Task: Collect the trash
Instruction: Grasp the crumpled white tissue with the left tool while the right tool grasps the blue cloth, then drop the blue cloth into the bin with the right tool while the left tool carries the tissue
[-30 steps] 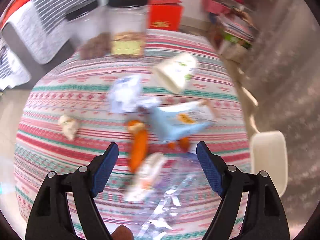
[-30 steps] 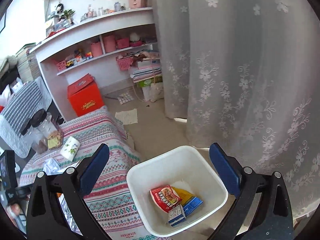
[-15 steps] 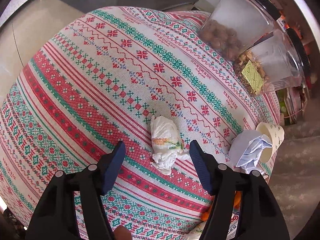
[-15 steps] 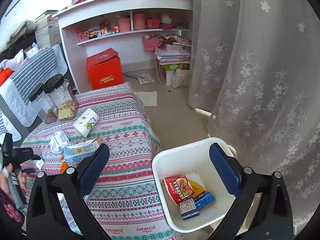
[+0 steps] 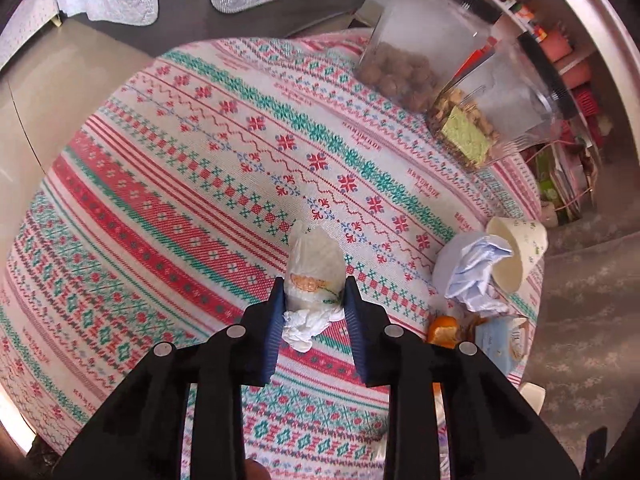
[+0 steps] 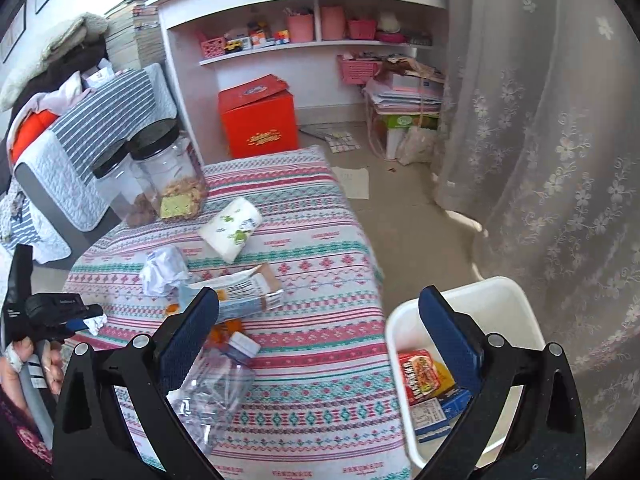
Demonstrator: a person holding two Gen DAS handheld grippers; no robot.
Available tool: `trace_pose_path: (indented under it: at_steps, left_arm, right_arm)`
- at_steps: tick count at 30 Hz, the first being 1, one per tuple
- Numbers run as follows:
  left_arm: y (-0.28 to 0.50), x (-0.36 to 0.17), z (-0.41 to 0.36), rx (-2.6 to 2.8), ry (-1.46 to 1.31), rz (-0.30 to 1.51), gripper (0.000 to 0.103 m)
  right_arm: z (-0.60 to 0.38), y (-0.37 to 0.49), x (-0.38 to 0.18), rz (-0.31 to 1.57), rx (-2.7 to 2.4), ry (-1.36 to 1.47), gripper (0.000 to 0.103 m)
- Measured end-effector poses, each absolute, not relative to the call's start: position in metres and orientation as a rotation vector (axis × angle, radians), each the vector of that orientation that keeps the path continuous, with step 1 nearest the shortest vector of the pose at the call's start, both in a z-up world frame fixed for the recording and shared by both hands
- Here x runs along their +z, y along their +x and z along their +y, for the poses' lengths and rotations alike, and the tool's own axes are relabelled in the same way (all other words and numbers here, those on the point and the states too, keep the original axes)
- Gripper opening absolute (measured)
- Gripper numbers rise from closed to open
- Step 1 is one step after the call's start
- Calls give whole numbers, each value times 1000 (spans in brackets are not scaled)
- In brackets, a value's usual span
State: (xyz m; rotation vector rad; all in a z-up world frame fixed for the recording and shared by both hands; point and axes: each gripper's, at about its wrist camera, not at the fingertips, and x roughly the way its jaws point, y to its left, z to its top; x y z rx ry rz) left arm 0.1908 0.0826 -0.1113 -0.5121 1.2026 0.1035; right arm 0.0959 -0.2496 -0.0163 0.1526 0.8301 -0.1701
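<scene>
My left gripper [image 5: 313, 294] is shut on a crumpled white wrapper [image 5: 314, 266] lying on the patterned tablecloth [image 5: 200, 184]. It also shows at the left of the right wrist view [image 6: 86, 318], with the wrapper [image 6: 96, 323] between its pads. My right gripper [image 6: 318, 320] is open and empty, above the table's near end beside the white bin [image 6: 496, 304]. The bin holds a red packet [image 6: 418, 376] and other wrappers. On the table lie a paper cup [image 6: 232, 232], crumpled paper [image 6: 164, 270], a blue carton [image 6: 236, 298], orange peel [image 5: 442, 330] and a clear plastic bottle [image 6: 216, 392].
Two clear jars with black lids [image 6: 168, 172] stand at the table's far end. A red box [image 6: 260, 120] and white shelves [image 6: 304, 40] stand behind. A lace curtain [image 6: 540, 140] hangs to the right of the bin. A padded chair [image 6: 72, 176] is at the left.
My left gripper swung from the pile to the wrapper, came down over it and shut on it. My right gripper moved from over the bin toward the table, still open.
</scene>
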Motion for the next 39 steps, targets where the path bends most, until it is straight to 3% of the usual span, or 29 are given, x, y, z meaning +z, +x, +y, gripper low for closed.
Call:
trace_pose_path:
  at_steps: [4, 8, 18, 19, 21, 25, 26, 39]
  left_arm:
    - [154, -40, 100, 1, -545, 1048, 29]
    - [113, 9, 112, 29, -407, 869, 29]
    - [119, 0, 160, 83, -420, 885, 29]
    - [118, -1, 161, 83, -421, 888, 29]
    - [119, -1, 162, 82, -416, 894, 29]
    - [120, -7, 164, 98, -401, 905, 29]
    - [121, -8, 165, 102, -399, 909, 29]
    - [115, -4, 162, 110, -373, 893, 29]
  right_arm:
    - [-207, 134, -35, 934, -58, 175, 96]
    - [-154, 181, -52, 995, 18, 166, 96]
    - [-75, 247, -103, 1088, -2, 43, 96]
    - [-73, 251, -109, 1101, -7, 44, 94]
    - [-73, 259, -122, 1137, -6, 49, 77]
    - [-81, 266, -132, 1149, 22, 106, 60]
    - [-82, 265, -129, 1138, 43, 117, 41]
    - [-109, 218, -54, 953, 78, 192, 41]
